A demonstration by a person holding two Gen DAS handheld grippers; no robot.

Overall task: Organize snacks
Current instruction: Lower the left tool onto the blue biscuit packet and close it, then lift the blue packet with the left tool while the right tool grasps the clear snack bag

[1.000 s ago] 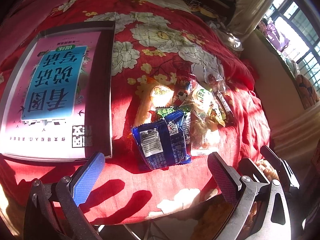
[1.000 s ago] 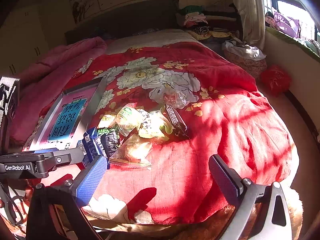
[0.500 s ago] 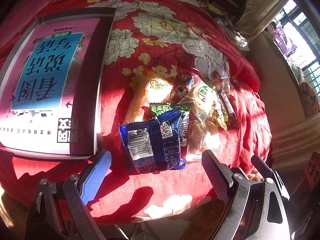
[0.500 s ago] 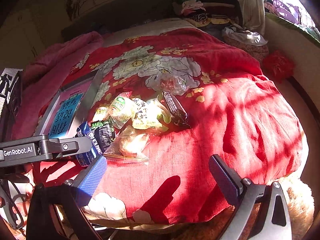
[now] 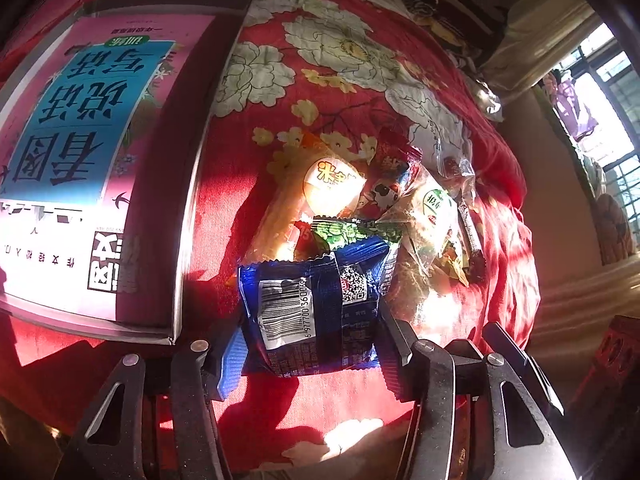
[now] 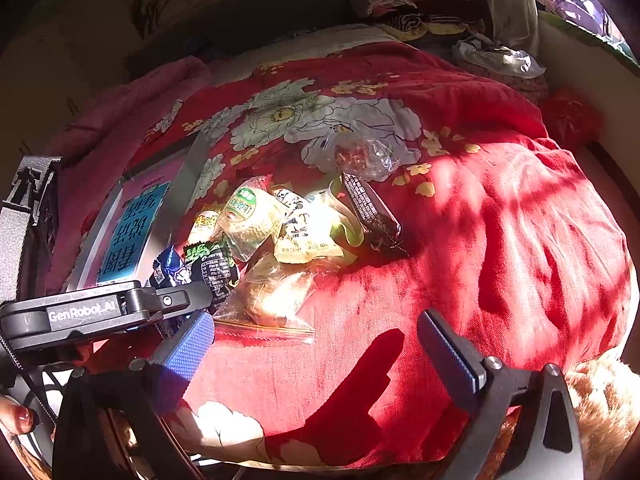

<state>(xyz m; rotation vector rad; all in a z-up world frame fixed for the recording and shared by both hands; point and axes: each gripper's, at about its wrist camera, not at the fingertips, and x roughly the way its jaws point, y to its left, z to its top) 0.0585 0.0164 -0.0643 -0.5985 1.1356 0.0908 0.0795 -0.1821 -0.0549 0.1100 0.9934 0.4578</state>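
A: Where do the snacks sit?

B: In a loose heap on the red floral quilt, just right of a flat box with a pink and blue lid. The nearest is a blue packet, barcode up, overlapping a green-topped packet whose lower half it hides.

A: And the left gripper?

B: Its jaws are closing with the blue packet between them. The packet's lower corners cover the tips of both fingers, so I cannot say whether the pads already press on it. The blue pad on one side shows only partly.

A: The right gripper?

B: Jaws wide apart above bare quilt, nothing between them. A clear zip bag lies just beyond its blue pad.

A: What else is hard to read?

B: Sun glare bleaches the clear wrappers in the middle of the heap, so their contents blur. A dark bar lies at the far edge. A fingertip shows at the frame's lower left corner, the rest cut off.
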